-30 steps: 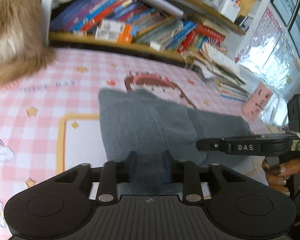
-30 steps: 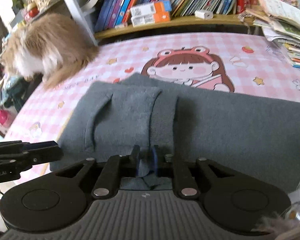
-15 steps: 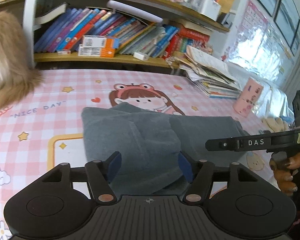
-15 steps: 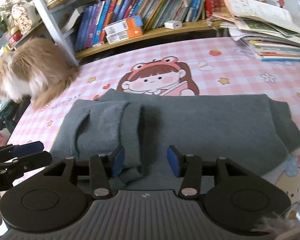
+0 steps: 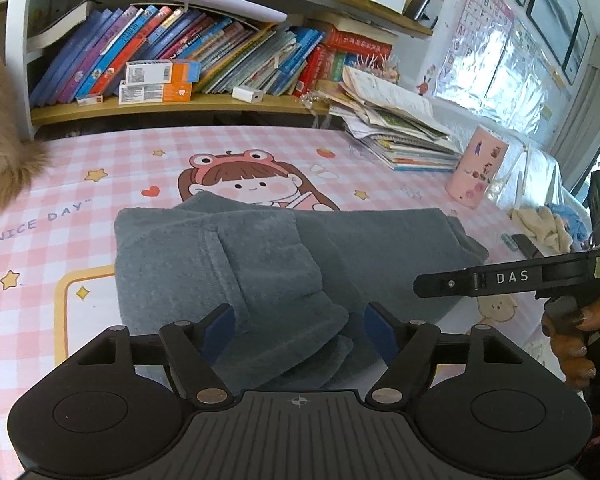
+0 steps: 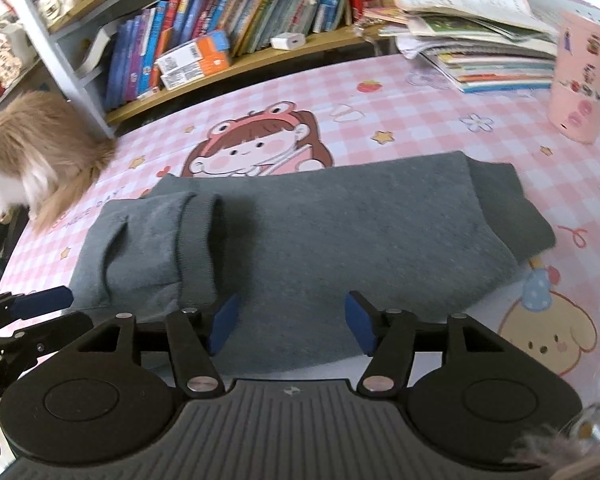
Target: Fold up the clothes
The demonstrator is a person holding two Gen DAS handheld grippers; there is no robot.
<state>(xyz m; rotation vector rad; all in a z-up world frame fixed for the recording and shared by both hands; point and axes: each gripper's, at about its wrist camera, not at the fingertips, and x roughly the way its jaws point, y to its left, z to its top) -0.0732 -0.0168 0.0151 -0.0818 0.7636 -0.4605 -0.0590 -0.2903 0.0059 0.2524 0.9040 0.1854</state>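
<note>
A second ago both my grippers pinched the near edge of the grey sweater (image 5: 284, 256); now both have let go and pulled back. My left gripper (image 5: 298, 334) is wide and empty. My right gripper (image 6: 292, 326) is wide and empty too. The sweater lies folded on the pink mat (image 6: 420, 120), so I think this fold is done. Its near edge hides behind my grippers. The fluffy pet (image 6: 32, 148) at far left is cut off.
</note>
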